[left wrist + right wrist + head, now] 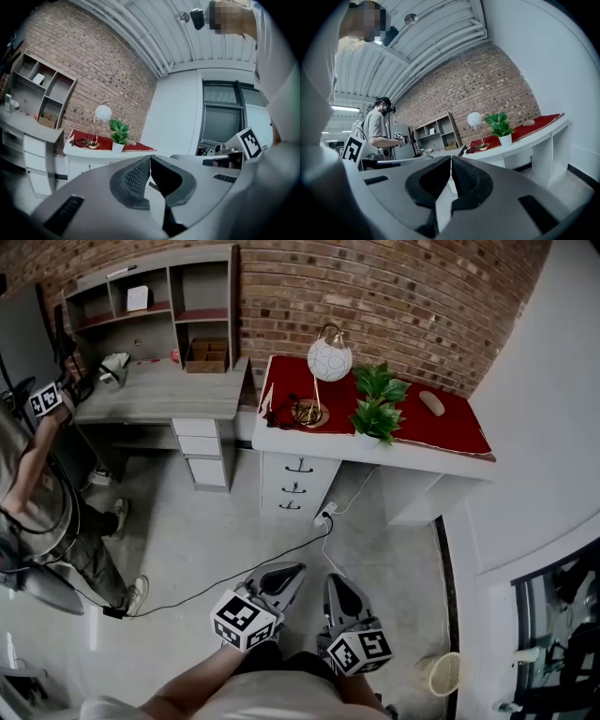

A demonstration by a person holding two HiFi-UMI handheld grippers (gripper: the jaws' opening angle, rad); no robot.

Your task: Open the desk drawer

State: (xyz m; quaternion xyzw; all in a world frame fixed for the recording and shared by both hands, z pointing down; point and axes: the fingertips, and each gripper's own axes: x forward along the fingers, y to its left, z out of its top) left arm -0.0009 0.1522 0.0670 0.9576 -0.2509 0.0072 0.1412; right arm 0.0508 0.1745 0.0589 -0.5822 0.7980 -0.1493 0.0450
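Observation:
A white desk (441,460) with a red top stands against the brick wall, and its stack of three drawers (293,486) with dark handles is closed. The same desk (89,152) shows in the left gripper view, and the right gripper view has the desk (529,136) at right. Both grippers hover over the floor well short of the desk, side by side near the bottom of the head view. My left gripper (289,570) is shut with nothing in it. My right gripper (338,581) is likewise shut and empty.
On the desk stand a globe lamp (328,360), a potted plant (377,404) and a small tan object (432,402). A grey desk with shelves (159,381) and its own drawers (202,451) sits left. Another person (47,484) stands at far left. A black cable (234,568) crosses the floor. A bin (443,673) is at lower right.

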